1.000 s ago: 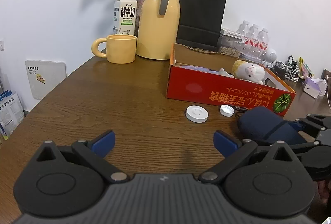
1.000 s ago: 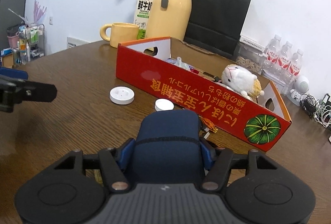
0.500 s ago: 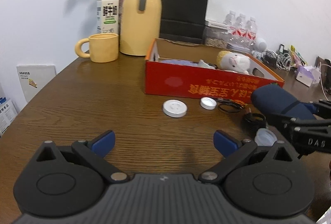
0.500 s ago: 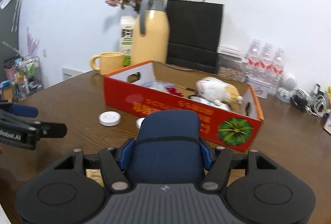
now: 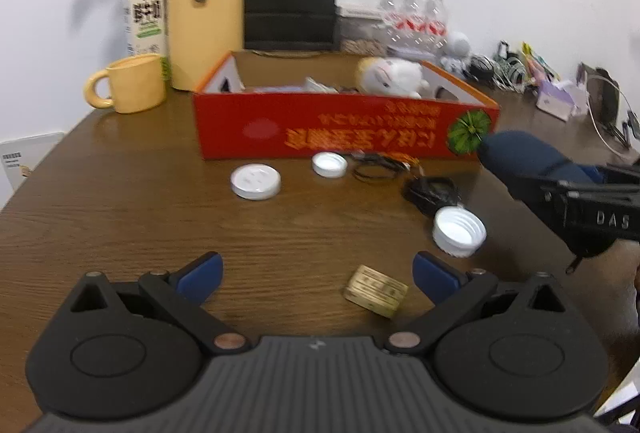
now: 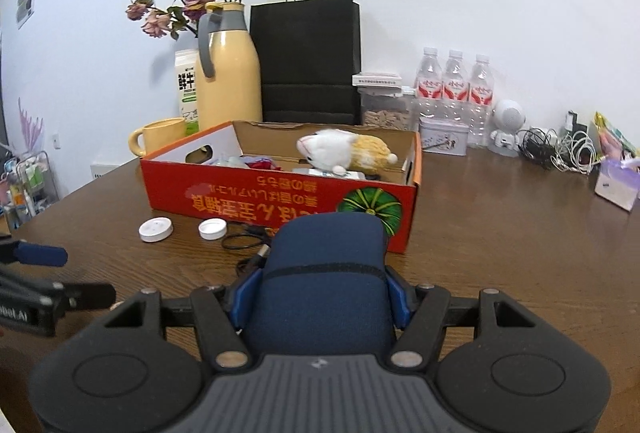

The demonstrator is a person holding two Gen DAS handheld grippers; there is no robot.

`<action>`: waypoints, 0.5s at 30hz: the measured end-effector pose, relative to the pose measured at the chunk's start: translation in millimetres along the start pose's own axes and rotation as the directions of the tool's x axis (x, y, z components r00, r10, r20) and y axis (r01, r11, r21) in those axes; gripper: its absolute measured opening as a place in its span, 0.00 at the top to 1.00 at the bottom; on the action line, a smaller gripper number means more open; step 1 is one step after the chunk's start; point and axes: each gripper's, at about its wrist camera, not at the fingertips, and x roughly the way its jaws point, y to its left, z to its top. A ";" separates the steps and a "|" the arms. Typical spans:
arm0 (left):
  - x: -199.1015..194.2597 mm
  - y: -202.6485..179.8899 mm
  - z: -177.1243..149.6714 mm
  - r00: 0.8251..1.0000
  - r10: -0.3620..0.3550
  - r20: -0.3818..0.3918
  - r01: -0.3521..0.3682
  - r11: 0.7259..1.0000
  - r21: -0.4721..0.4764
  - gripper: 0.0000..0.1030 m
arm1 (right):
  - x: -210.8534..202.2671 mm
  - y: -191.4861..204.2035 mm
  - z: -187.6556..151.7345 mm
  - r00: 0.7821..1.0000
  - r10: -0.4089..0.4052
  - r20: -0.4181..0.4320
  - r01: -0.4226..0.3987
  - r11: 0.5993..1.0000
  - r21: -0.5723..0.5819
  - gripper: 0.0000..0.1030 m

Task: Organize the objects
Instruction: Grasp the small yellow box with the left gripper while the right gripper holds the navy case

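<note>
My right gripper [image 6: 322, 295] is shut on a dark blue soft case [image 6: 326, 273] and holds it above the table, in front of the red cardboard box [image 6: 280, 199]. The case also shows in the left wrist view [image 5: 524, 157], near the box's right corner. The box [image 5: 344, 131] holds a white and yellow plush toy [image 6: 344, 149] and other small items. My left gripper [image 5: 316, 273] is open and empty, low over the table. White lids [image 5: 256, 181] [image 5: 329, 164] [image 5: 459, 231], a black cable [image 5: 430, 191] and a small tan block [image 5: 375, 290] lie on the table.
A yellow mug [image 5: 132, 83], yellow thermos jug [image 5: 205, 5], milk carton [image 5: 145, 17], flowers and a black paper bag [image 6: 308, 61] stand behind the box. Water bottles [image 6: 454, 85], a tin, a white toy robot and tangled cables [image 6: 556, 149] sit at the back right.
Both grippers have drawn back and risen from the box. The right gripper has lifted the blue case off the table, uncovering a white lid and the cable. The left gripper stays open.
</note>
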 end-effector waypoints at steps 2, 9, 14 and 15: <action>4.0 -4.7 -2.1 1.000 -0.006 -0.014 0.006 1.000 0.014 0.00 | -0.5 -2.7 -1.0 1.000 0.005 0.002 -0.005 1.000 0.006 0.40; 13.3 -13.5 -6.9 0.999 -0.015 -0.036 0.017 0.999 0.038 0.00 | 1.3 -6.9 -3.6 1.000 0.018 0.004 -0.019 1.000 0.023 0.40; 13.3 -18.3 -10.0 0.999 -0.037 -0.033 0.039 0.998 0.058 0.04 | 1.9 -8.7 -4.5 1.000 0.025 0.004 -0.025 0.999 0.030 0.40; 13.3 -19.8 -10.5 0.998 -0.044 -0.035 0.046 0.997 0.063 0.05 | 2.1 -8.6 -4.5 1.000 0.026 0.004 -0.026 0.999 0.032 0.39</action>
